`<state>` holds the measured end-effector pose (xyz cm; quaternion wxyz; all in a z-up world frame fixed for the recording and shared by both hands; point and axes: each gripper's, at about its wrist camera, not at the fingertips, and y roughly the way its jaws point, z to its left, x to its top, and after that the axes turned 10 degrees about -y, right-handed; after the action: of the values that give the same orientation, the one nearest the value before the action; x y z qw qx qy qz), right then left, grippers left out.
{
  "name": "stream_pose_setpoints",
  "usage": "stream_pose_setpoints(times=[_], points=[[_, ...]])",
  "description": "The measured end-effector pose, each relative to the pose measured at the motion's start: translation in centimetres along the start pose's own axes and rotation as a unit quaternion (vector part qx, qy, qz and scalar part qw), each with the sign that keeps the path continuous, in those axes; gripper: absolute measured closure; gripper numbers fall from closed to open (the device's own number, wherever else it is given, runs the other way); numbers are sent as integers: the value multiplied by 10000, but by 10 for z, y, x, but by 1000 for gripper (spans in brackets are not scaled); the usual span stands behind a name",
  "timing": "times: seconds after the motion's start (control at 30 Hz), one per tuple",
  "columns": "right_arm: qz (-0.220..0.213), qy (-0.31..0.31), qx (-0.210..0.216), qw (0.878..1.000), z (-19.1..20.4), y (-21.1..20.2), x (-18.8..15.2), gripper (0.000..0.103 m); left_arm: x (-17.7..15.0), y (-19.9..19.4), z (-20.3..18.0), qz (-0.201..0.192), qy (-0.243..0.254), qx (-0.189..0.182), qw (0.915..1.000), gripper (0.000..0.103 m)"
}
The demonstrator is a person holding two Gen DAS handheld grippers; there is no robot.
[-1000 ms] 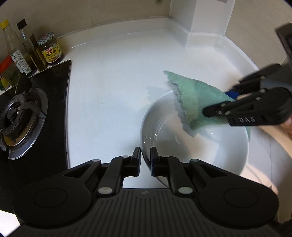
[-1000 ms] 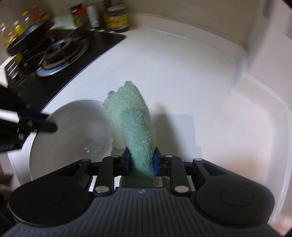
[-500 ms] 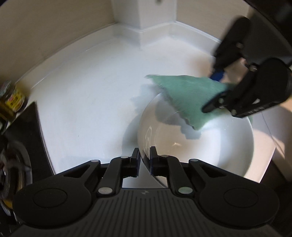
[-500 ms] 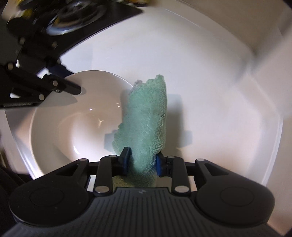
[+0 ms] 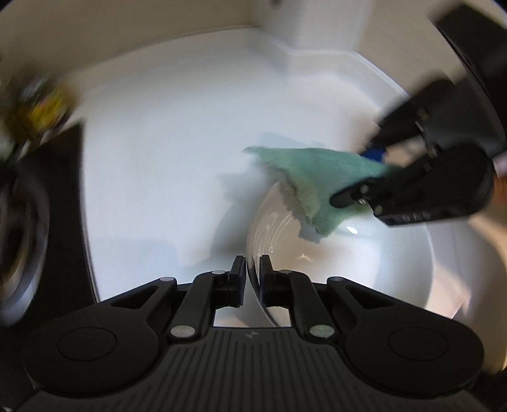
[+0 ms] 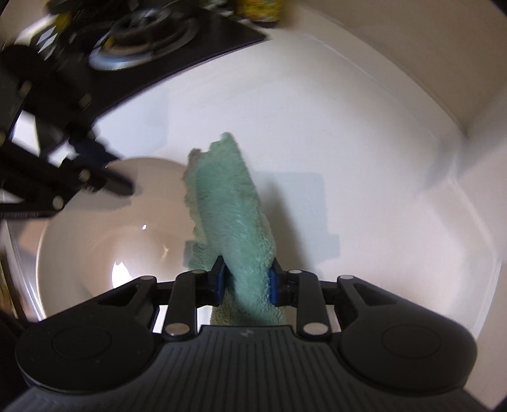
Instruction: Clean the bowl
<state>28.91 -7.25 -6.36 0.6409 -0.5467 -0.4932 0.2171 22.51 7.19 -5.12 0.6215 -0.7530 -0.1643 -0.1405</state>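
A white bowl (image 5: 364, 269) stands on the white counter, its near rim between the fingers of my left gripper (image 5: 252, 269), whose jaws are opening. A green cloth (image 5: 317, 177) hangs over the bowl's far rim, pinched in my right gripper (image 5: 358, 177). In the right wrist view the cloth (image 6: 234, 215) sticks up out of my right gripper (image 6: 245, 279), whose blue pads press on it as the jaws close. There the bowl (image 6: 111, 241) lies low on the left, and the left gripper (image 6: 111, 171) reaches over its rim from the left.
A black cooktop (image 5: 63, 222) with a gas burner (image 6: 142, 54) lies left of the bowl. Blurred jars (image 5: 44, 107) stand behind it by the wall. The white counter (image 5: 158, 158) runs back to a raised edge and a wall corner (image 5: 317, 25).
Both views swung and are now blurred. The stove slid out of the left view and came back. The cloth stays in the right gripper over the bowl's rim, the left stays on the rim.
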Motion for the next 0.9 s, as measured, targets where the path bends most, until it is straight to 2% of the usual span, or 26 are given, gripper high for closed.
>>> stream_pose_setpoints(times=[0.1,0.17,0.23,0.3,0.4,0.53,0.57,0.67,0.8,0.9], points=[[-170,530,-117,9984,1,-7,-12,82,-7,1,-2,-15,-258,73,9996,87],[-270,939,-261,9949,7,-15,-23,82,-11,2,-4,-26,-425,121,9990,91],[-276,1057,-331,9935,13,-16,-29,82,-11,8,-5,-68,-334,137,9993,98],[-235,1052,-298,9937,19,-18,-34,82,-8,10,-5,-86,-105,132,9998,98],[-35,739,98,9972,23,-23,-40,81,-5,11,-6,-21,330,-34,9994,99],[260,117,138,9995,14,-25,-33,80,-6,13,-24,9,1278,60,9918,94],[287,-36,99,9995,13,-23,-28,80,-5,13,-25,32,1378,65,9904,94],[299,-677,-41,9972,12,-15,-7,80,-2,14,-27,106,1622,35,9867,93],[331,-1182,-56,9924,16,-5,12,78,2,15,-29,123,1871,-39,9823,92],[270,-1255,-11,9917,14,1,21,78,6,16,-23,131,1592,-42,9872,93]])
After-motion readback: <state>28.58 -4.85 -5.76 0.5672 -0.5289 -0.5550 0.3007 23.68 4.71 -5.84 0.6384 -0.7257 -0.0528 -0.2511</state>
